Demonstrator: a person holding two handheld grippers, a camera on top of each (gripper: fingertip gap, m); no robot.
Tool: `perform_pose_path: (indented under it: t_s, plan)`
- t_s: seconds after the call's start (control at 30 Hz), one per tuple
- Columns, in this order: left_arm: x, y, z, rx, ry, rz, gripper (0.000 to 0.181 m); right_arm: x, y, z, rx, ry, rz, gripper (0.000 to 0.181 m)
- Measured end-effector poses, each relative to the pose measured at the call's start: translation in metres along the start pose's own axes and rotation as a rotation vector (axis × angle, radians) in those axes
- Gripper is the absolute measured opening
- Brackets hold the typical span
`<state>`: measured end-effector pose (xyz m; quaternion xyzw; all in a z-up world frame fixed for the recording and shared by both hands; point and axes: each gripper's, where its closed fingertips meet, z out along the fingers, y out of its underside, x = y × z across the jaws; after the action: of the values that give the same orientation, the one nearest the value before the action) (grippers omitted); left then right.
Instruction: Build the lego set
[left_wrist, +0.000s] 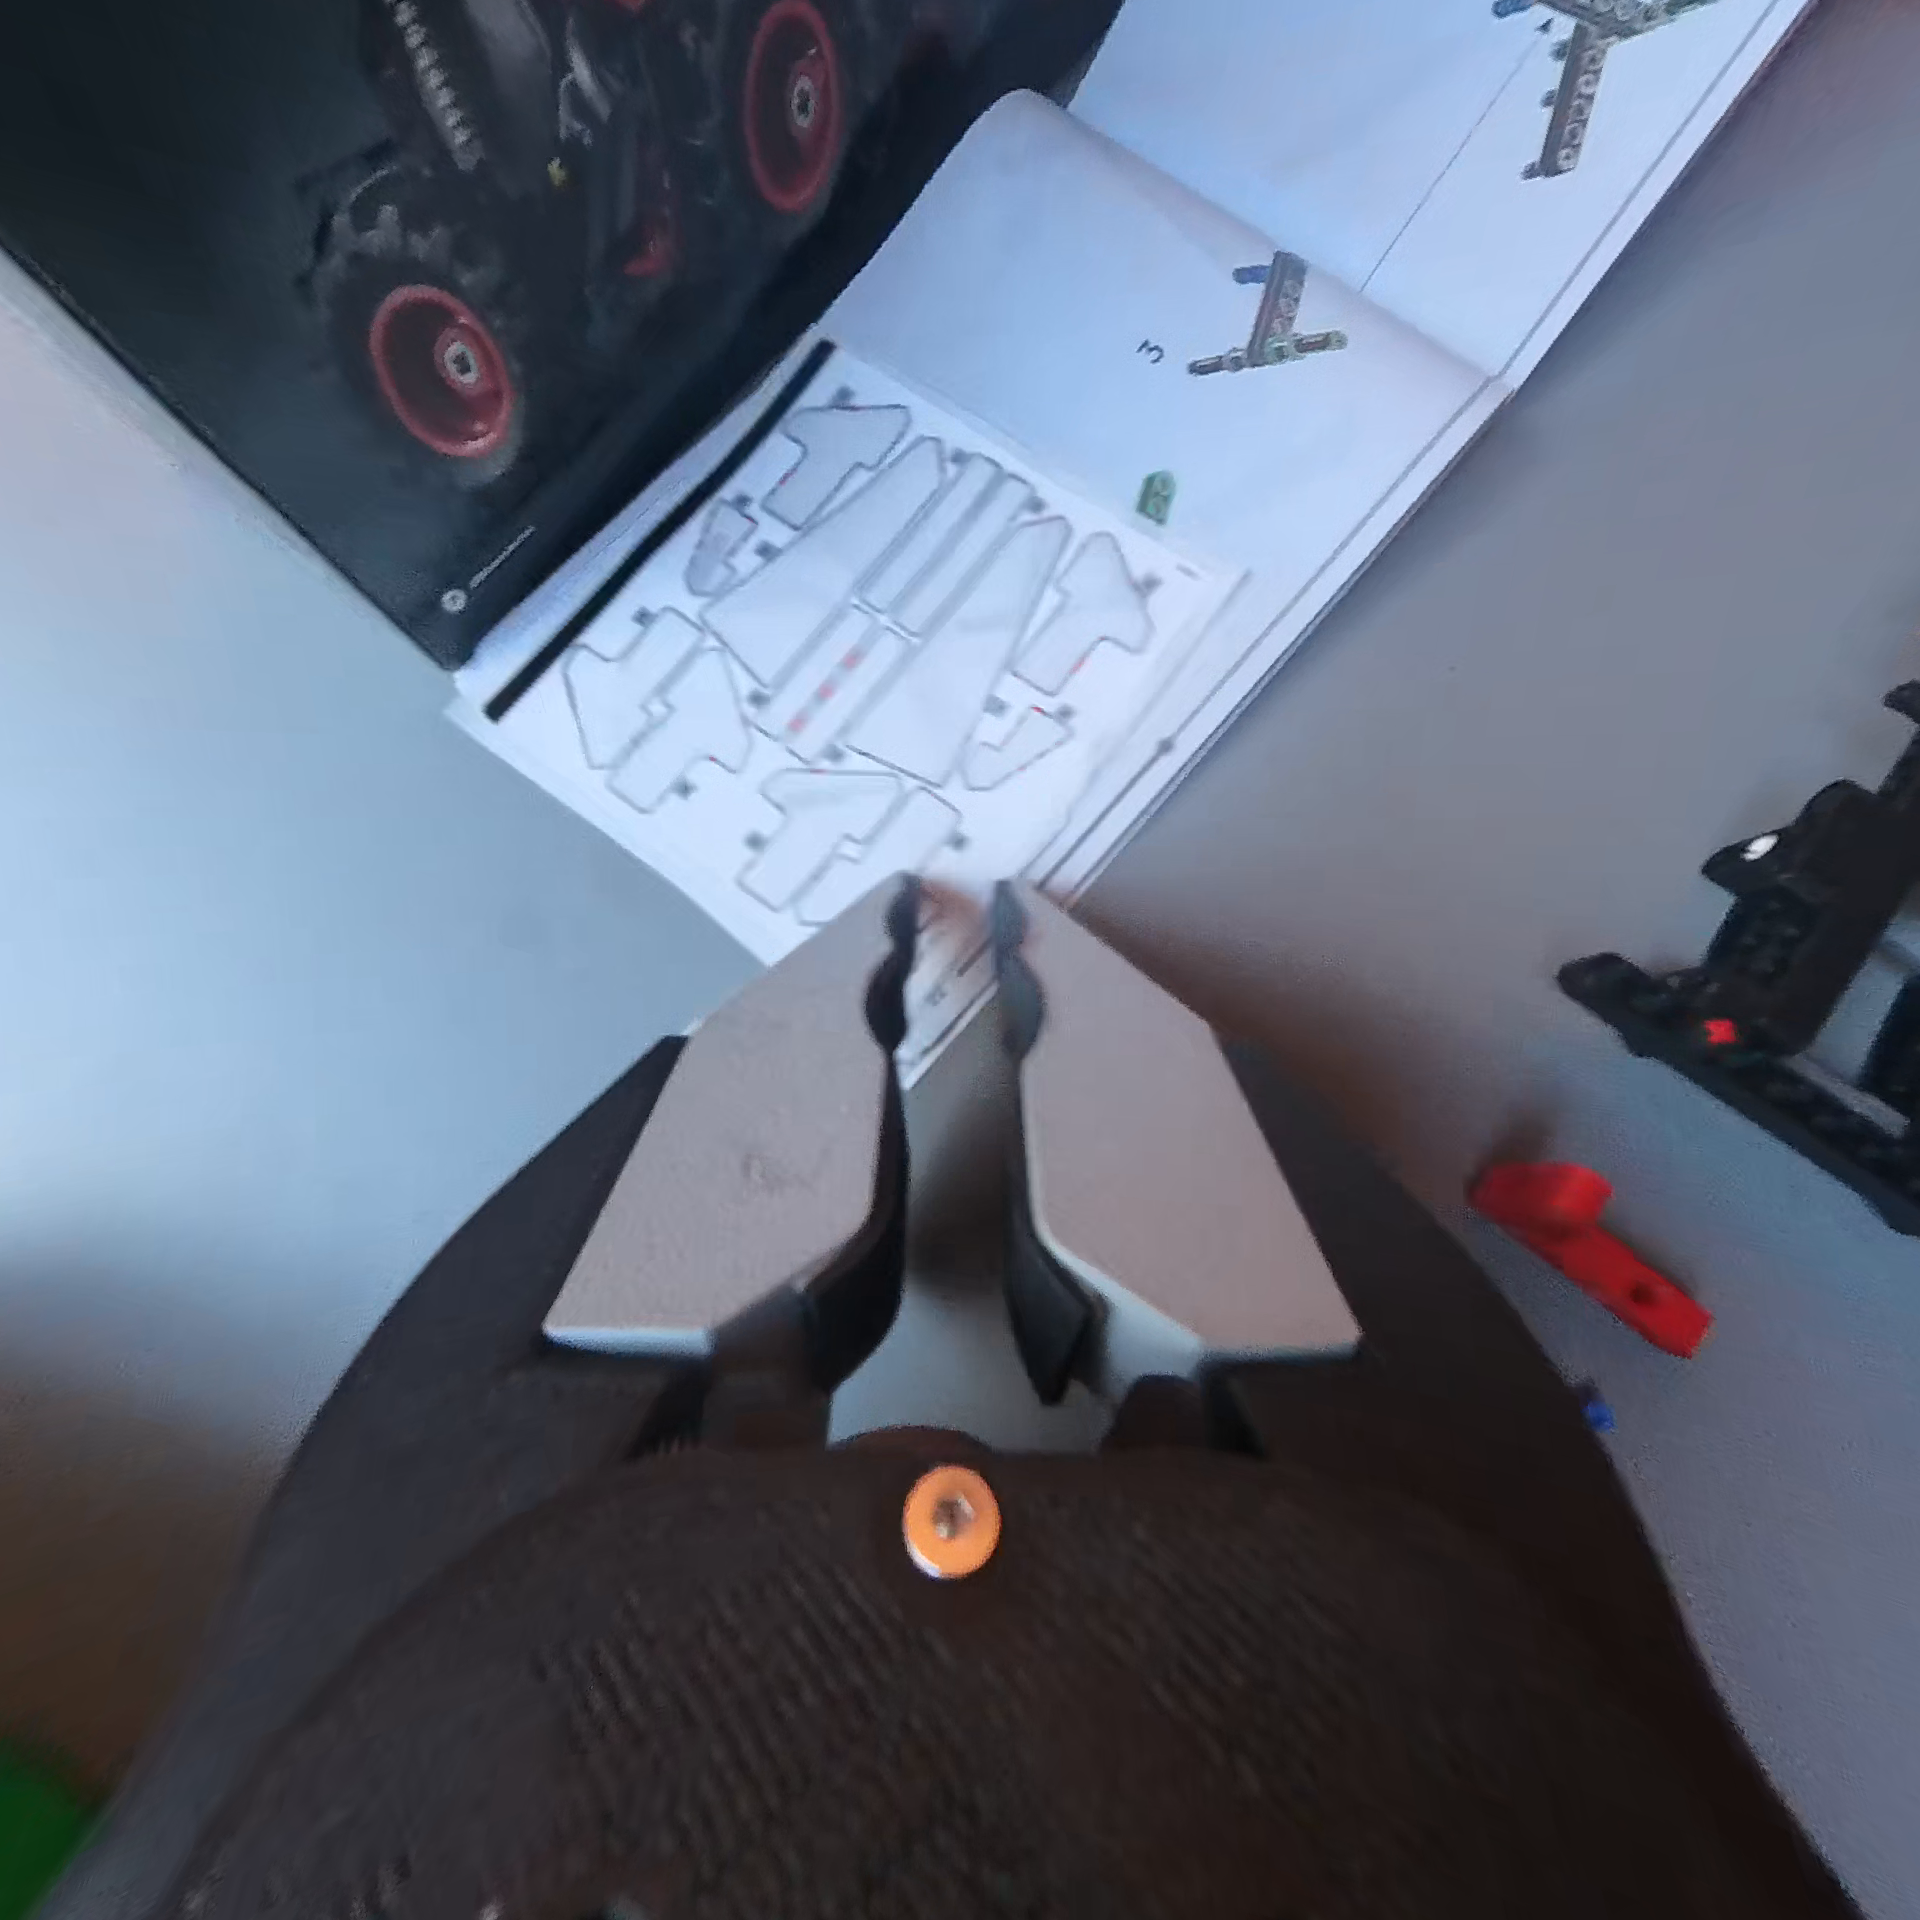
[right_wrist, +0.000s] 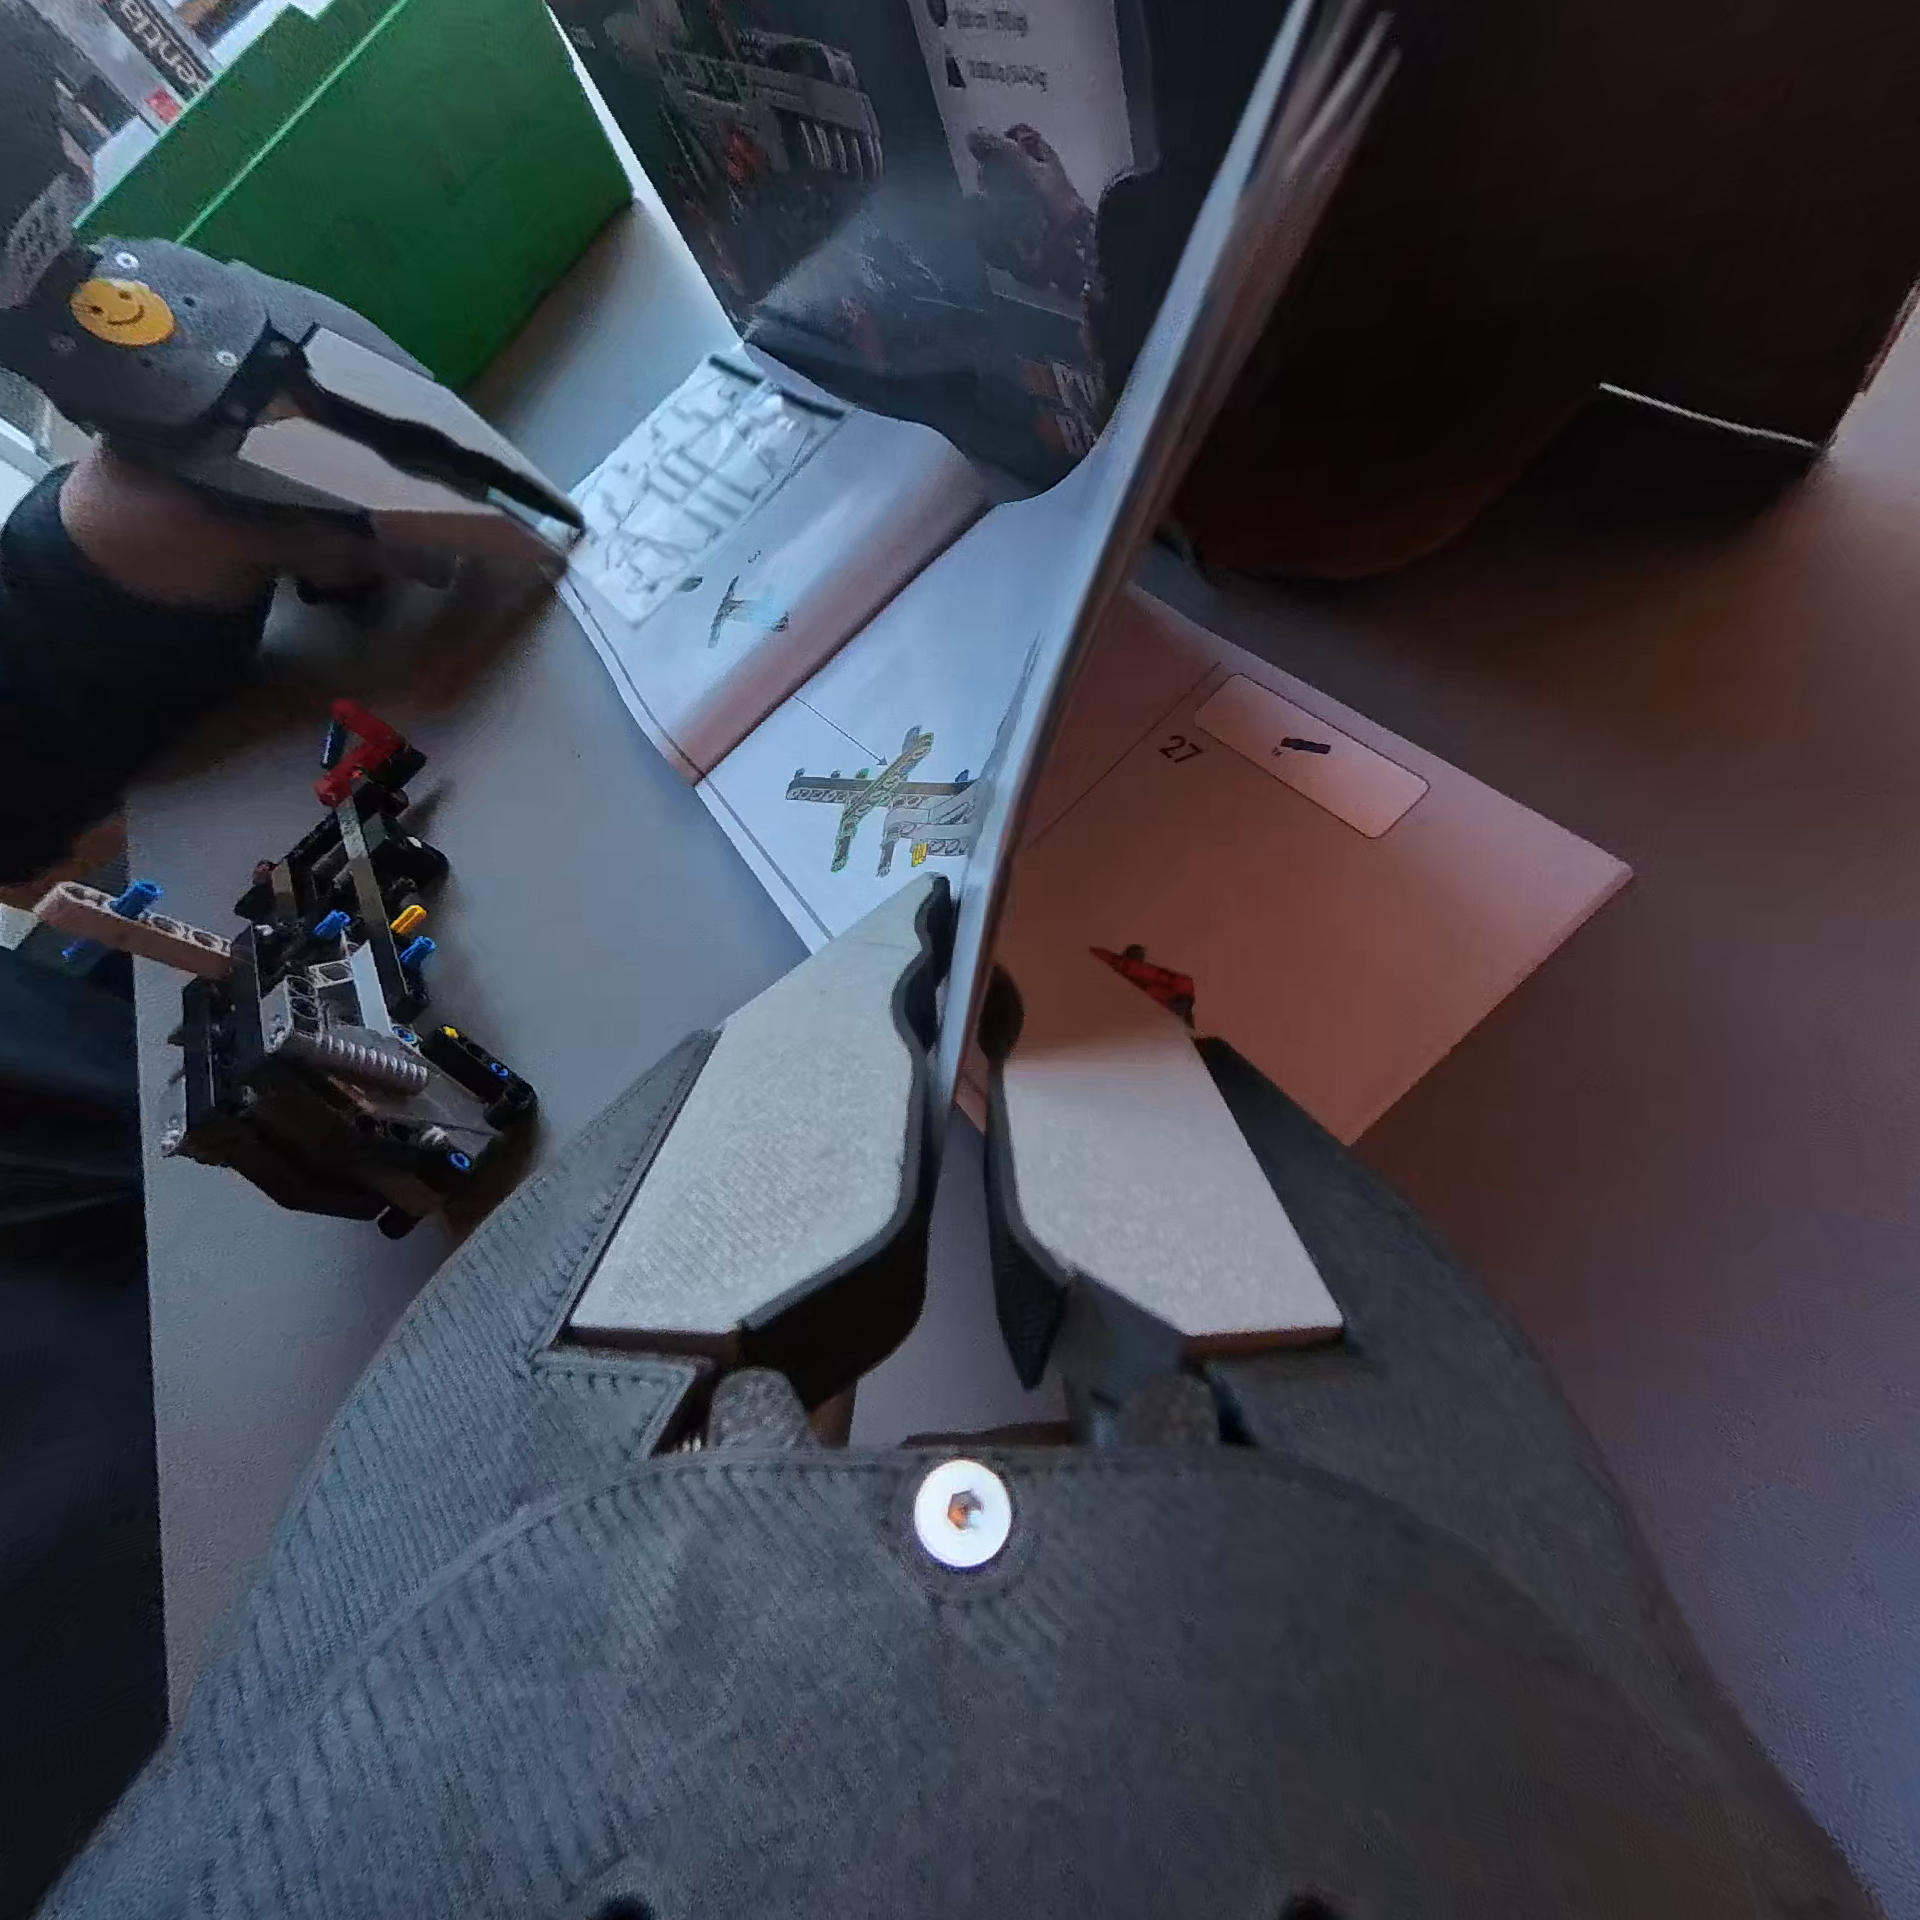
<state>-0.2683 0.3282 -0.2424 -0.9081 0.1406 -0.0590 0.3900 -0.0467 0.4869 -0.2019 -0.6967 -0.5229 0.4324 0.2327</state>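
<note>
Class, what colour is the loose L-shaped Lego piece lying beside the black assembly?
Red, clearest in the left wrist view.

The black build (right_wrist: 332, 1039), studded with blue and yellow pins, lies on the table left of the open manual (right_wrist: 894, 727). A red piece (left_wrist: 1590, 1252) lies near it.

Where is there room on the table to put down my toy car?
Bare grey table lies right of the open instruction booklet, and more lies left of the sticker sheet. It is crowded around the black lego model and the loose red piece.
</note>
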Motion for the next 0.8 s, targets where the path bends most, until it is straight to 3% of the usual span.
perform_pose_path:
  t_s: [0.03, 0.27, 0.37, 0.47, 0.53, 0.57, 0.6, 0.73, 0.8]
  plan:
    - [-0.003, 0.001, -0.001, -0.002, -0.011, 0.007, 0.000, 0.001, 0.001, 0.000, -0.003, 0.000, 0.003, 0.000]
    - [-0.019, 0.000, -0.004, 0.006, -0.109, 0.011, 0.001, 0.004, -0.001, -0.006, 0.013, 0.021, 0.005, 0.000]
    - [0.014, -0.033, -0.009, 0.168, 0.096, -0.040, 0.007, 0.001, -0.004, -0.009, 0.025, 0.005, -0.009, 0.000]
    - [0.033, -0.062, 0.000, 0.176, 0.186, -0.084, 0.007, -0.001, -0.004, -0.009, 0.025, -0.013, -0.010, 0.000]
    - [0.017, -0.061, 0.024, 0.085, 0.030, 0.036, 0.003, 0.001, -0.002, -0.009, 0.016, -0.004, -0.016, 0.000]
    - [0.010, -0.042, 0.037, -0.051, -0.021, 0.089, 0.002, 0.002, -0.001, -0.010, 0.013, 0.002, -0.017, 0.000]
    - [0.003, -0.035, 0.039, -0.091, -0.062, 0.112, 0.000, 0.003, -0.001, -0.011, 0.013, 0.008, -0.016, 0.000]
    - [-0.061, 0.007, -0.007, -0.371, -0.342, 0.125, 0.000, 0.007, 0.003, -0.013, -0.006, 0.032, -0.016, 0.000]
    - [-0.073, 0.012, -0.023, -0.383, -0.417, 0.110, 0.000, 0.005, 0.002, -0.014, -0.016, 0.047, -0.044, 0.000]
